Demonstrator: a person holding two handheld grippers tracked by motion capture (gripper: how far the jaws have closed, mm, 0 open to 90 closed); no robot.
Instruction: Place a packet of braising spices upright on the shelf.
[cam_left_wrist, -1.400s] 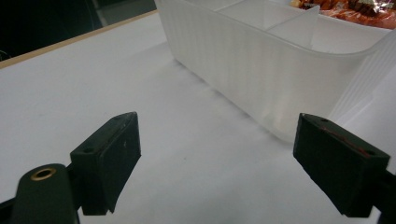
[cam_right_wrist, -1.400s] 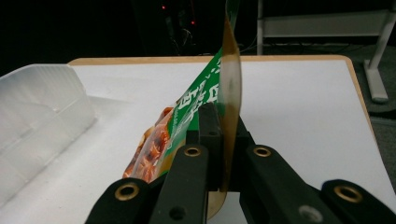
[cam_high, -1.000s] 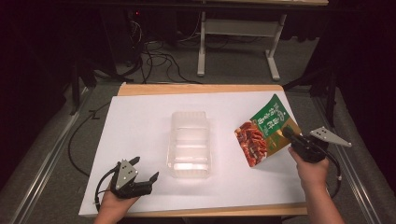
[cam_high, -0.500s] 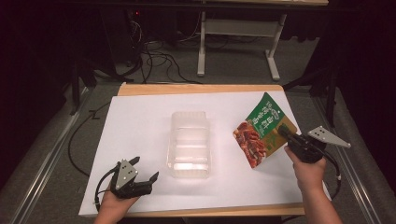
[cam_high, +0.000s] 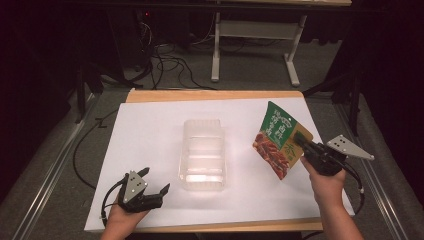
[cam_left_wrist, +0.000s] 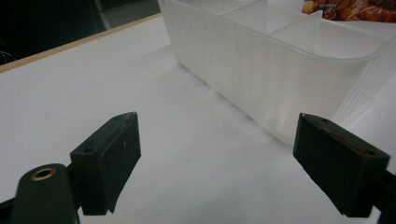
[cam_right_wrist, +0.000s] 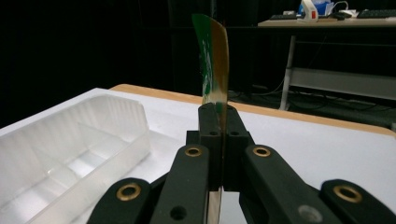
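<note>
A green and orange snack pouch (cam_high: 280, 142) hangs above the white table cover, right of centre, and my right gripper (cam_high: 303, 141) is shut on its right edge. In the right gripper view the pouch (cam_right_wrist: 215, 60) stands edge-on, pinched between the two jaws. A clear plastic tray (cam_high: 202, 154) with dividers lies in the middle of the table. My left gripper (cam_high: 156, 182) rests near the front left edge, open, with nothing between its fingers; in its own view the tray's wall (cam_left_wrist: 261, 70) is just ahead of it.
The white cover (cam_high: 150, 135) spans a wooden table top. A metal table frame (cam_high: 255, 40) and cables (cam_high: 165, 62) stand on the floor beyond the far edge. Dark floor lies on both sides.
My right gripper has lifted the pouch a little and carried it leftward toward the tray. The left gripper has stayed where it was.
</note>
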